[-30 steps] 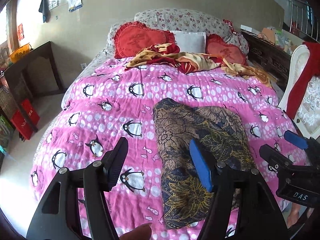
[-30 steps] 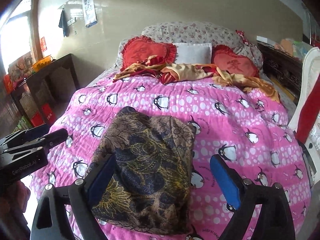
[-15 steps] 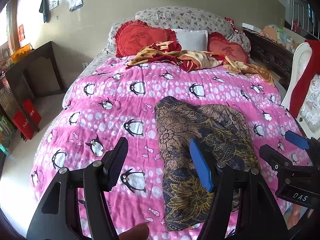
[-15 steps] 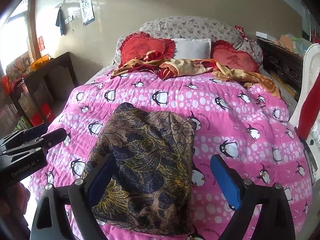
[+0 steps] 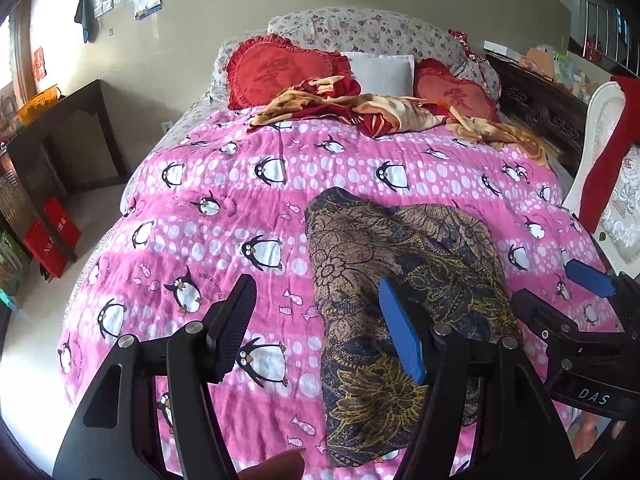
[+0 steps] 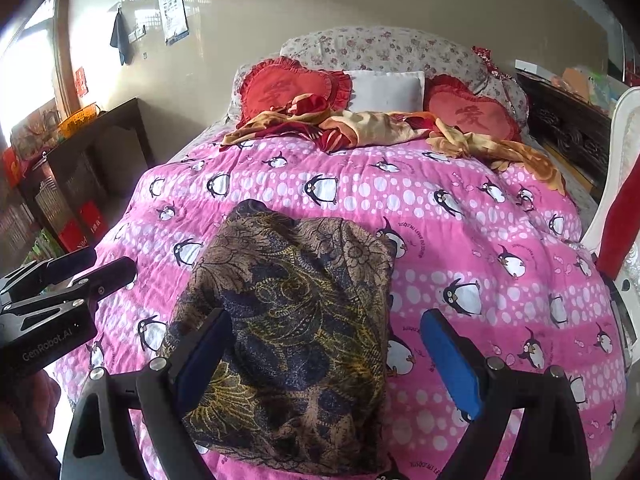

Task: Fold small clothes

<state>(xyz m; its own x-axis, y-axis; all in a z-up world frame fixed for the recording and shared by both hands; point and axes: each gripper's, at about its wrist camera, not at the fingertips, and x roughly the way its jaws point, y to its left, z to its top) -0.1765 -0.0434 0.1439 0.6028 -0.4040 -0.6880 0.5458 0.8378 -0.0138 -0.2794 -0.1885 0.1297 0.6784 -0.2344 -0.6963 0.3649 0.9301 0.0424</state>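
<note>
A dark brown and gold patterned garment (image 5: 400, 280) lies flat on the pink penguin quilt (image 5: 224, 216), near the bed's front edge; it also shows in the right wrist view (image 6: 296, 320). My left gripper (image 5: 320, 328) is open and empty, held above the garment's left edge. My right gripper (image 6: 328, 360) is open and empty, held above the garment's near right part. Each gripper shows at the edge of the other's view: the right one (image 5: 560, 292) and the left one (image 6: 92, 268).
Red heart cushions (image 5: 280, 68), a white pillow (image 5: 380, 74) and a crumpled red and yellow cloth (image 5: 380, 110) lie at the bed's head. A dark cabinet (image 5: 60, 140) stands left of the bed. A white chair with red cloth (image 5: 612, 152) stands right.
Both grippers have drawn back and up a little from the bed, so the garment and quilt sit slightly farther off. Both stay open. The garment has not moved.
</note>
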